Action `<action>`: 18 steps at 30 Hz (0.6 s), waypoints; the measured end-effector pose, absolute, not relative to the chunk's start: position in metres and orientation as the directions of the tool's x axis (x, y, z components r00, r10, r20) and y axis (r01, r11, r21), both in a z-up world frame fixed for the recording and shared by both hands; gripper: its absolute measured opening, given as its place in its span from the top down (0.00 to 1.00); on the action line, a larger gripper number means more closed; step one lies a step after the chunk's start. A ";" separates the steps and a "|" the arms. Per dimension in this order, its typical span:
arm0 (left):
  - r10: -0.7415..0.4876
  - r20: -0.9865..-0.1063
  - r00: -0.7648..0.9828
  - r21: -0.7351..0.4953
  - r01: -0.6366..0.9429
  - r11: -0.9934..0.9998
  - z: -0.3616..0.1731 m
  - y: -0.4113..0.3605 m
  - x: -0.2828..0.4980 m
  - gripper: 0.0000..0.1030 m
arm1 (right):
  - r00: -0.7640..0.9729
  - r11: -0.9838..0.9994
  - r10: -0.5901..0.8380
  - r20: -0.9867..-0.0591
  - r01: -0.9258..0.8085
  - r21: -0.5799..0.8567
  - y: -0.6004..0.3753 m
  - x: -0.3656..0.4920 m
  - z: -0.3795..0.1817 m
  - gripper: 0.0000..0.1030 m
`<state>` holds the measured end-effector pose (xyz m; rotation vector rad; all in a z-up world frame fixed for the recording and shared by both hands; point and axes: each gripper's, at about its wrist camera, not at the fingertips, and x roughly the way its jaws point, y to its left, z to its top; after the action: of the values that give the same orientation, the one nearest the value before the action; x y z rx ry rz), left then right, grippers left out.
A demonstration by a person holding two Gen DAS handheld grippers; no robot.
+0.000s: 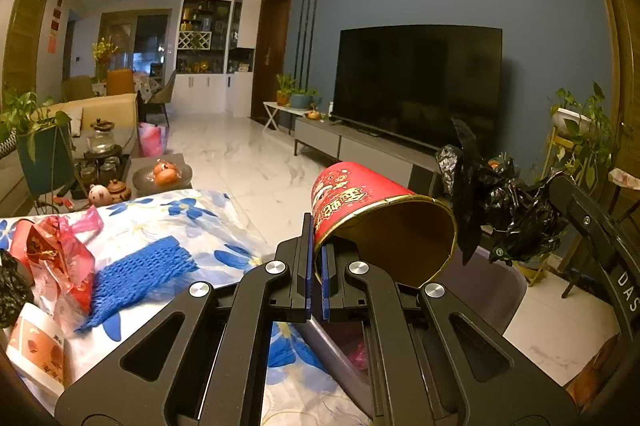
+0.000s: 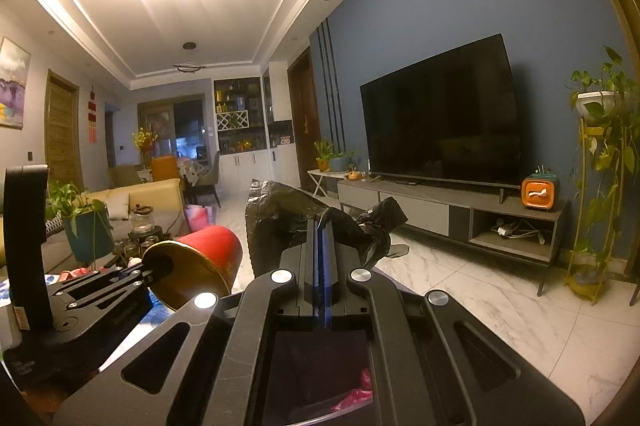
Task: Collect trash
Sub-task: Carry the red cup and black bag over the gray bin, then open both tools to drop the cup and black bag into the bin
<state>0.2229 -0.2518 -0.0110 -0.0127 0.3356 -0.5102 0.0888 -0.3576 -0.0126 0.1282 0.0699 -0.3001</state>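
Note:
A red tub (image 1: 360, 197) with a gold inside hangs tilted, its mouth facing me. My left gripper (image 1: 316, 250) is shut on its rim. To the right, my right gripper (image 1: 584, 222) is shut on a crumpled black plastic bag (image 1: 508, 201) held in the air. In the right wrist view the right gripper (image 2: 320, 238) pinches the black bag (image 2: 280, 214), which hides the fingertips' far side. The left gripper (image 2: 140, 272) with the red tub (image 2: 208, 250) is at the lower left. Under both grippers stands a dark bin (image 1: 332, 350) holding pink trash (image 2: 356, 390).
A floral cloth (image 1: 160, 222) at the left carries a blue knitted piece (image 1: 140, 274), red wrappers (image 1: 56, 254) and a booklet (image 1: 36, 346). Beyond lie a tea table (image 1: 120, 177), a marble floor (image 1: 248, 161), a TV (image 1: 416, 81) on a low stand and a plant stand (image 2: 600, 185).

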 end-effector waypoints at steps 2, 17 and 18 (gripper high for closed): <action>-0.483 -0.317 0.816 -0.096 0.480 0.872 -0.012 -0.256 0.224 0.98 | 0.953 0.947 -0.288 -0.091 0.298 0.118 -0.358 0.090 -0.012 0.98; -0.502 -0.382 0.776 -0.096 0.507 0.857 -0.031 -0.279 0.238 0.98 | 0.956 0.951 -0.258 -0.136 0.276 0.138 -0.367 0.107 -0.022 0.98; -0.504 -0.386 0.773 -0.094 0.510 0.855 -0.032 -0.281 0.239 0.98 | 0.955 0.950 -0.260 -0.142 0.280 0.139 -0.368 0.108 -0.023 0.98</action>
<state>0.2387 -0.2806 -0.0323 0.0163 0.4136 -0.5495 0.1076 -0.3676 -0.0231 0.1588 0.1230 -0.2755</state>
